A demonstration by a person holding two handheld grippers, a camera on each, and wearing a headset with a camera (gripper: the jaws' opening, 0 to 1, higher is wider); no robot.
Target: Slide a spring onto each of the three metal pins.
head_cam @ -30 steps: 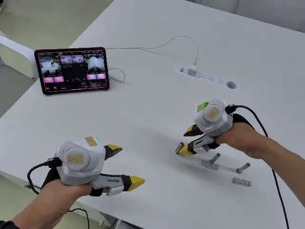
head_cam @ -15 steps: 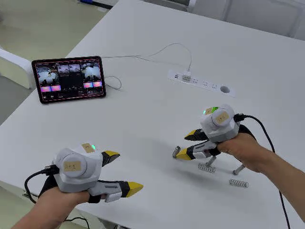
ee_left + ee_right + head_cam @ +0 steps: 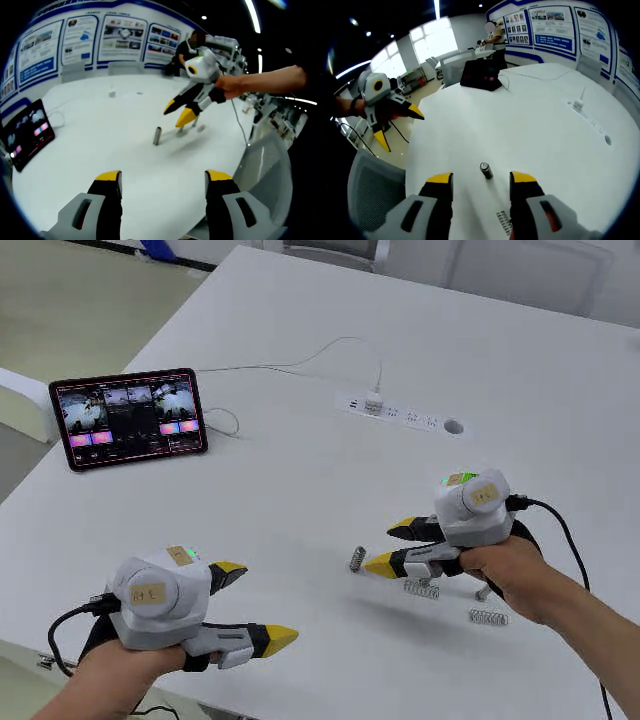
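Gaping right tongs (image 3: 481,177) before upright pin (image 3: 485,170); left tongs (image 3: 163,175) wide; springs (image 3: 421,588) in head view

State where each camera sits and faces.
Head view: headset, looking down at the white table; left gripper, right gripper, right forearm show.
Left gripper view: on that gripper, facing the upright metal pin; own jaws show.
Right gripper view: on that gripper, facing the same pin; own jaws show.
Shared: all three see the pin.

Right gripper (image 3: 386,547), jaws apart, beside upright pin (image 3: 356,559).
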